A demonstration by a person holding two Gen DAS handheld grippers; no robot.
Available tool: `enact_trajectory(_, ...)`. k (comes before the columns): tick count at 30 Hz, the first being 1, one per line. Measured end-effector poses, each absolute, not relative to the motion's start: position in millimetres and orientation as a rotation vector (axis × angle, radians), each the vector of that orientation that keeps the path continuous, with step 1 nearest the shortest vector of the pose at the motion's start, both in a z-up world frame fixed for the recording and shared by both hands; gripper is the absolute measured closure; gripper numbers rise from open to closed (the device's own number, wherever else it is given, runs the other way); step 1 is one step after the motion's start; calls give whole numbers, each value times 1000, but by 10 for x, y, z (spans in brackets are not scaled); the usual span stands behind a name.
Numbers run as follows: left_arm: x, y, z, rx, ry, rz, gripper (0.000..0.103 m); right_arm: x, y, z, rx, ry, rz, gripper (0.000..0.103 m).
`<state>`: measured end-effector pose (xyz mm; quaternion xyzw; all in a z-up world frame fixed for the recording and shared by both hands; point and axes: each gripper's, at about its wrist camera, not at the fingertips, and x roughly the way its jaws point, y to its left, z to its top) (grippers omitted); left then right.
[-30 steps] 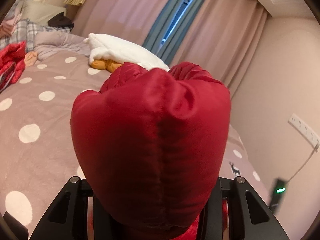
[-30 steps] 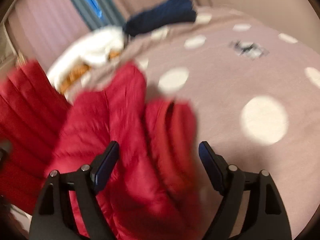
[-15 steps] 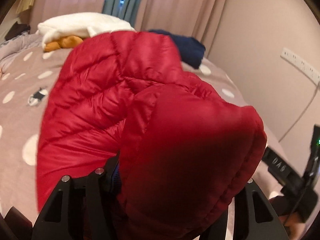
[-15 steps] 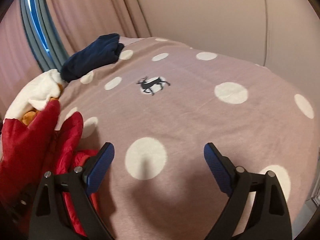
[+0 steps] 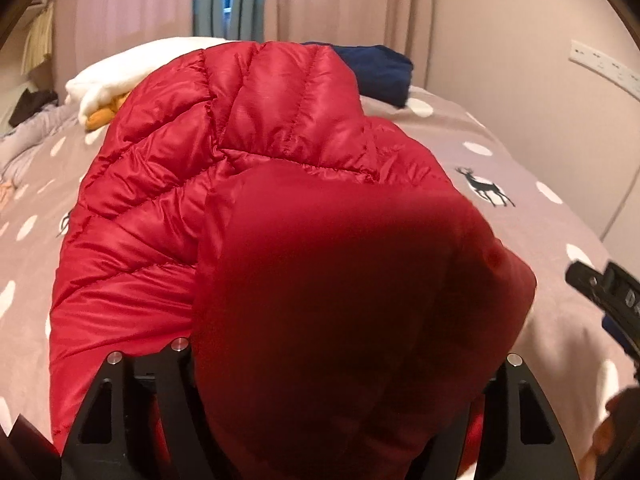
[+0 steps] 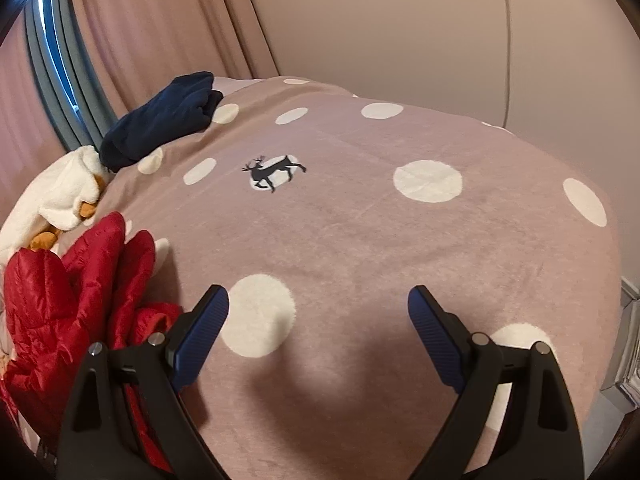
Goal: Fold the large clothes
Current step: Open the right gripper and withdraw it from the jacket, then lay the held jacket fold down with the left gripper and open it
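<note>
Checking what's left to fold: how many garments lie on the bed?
2: red puffer jacket bunched in the left gripper, navy garment near the curtains. The white plush heap may hide more.

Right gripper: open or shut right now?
Open. The right gripper has its blue pads spread wide over the dotted blanket, nothing between them.

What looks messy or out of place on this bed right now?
The red puffer jacket is bunched, not flat, and covers the left gripper's fingers. A white garment lies crumpled beside a navy one near the curtains. Right gripper hangs open, empty.
</note>
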<state>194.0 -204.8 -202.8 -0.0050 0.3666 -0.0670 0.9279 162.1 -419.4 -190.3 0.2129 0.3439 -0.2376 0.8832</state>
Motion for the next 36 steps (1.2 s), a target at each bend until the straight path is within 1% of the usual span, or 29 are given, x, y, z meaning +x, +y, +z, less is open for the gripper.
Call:
enact_trajectory(18, 1983, -2118, -2015, 41, 739, -81, 32, 1575, -4353, -1978, 499, 743, -547, 11)
enact_trajectory(21, 1899, -2176, -1959, 102, 723, -52, 29, 1568, -4398, -2002, 527, 755, -541, 11)
enact_trajectory(23, 1841, -2209, -1926, 136, 712, -46, 25, 1557, -4439, -2027, 548, 764, -548, 11)
enact_trajectory(25, 1771, -2200, -1867, 132, 706, -57, 24, 1537, -4475, -2037, 562, 765, -556, 11)
enact_trajectory(30, 1570, -2031, -1577, 5, 689, -139, 24, 1484, -4542, -2012, 580, 754, -577, 11)
enact_trajectory(36, 1409, -1885, -1285, -52, 665, -144, 24, 1478, -4549, -2022, 588, 762, -576, 11)
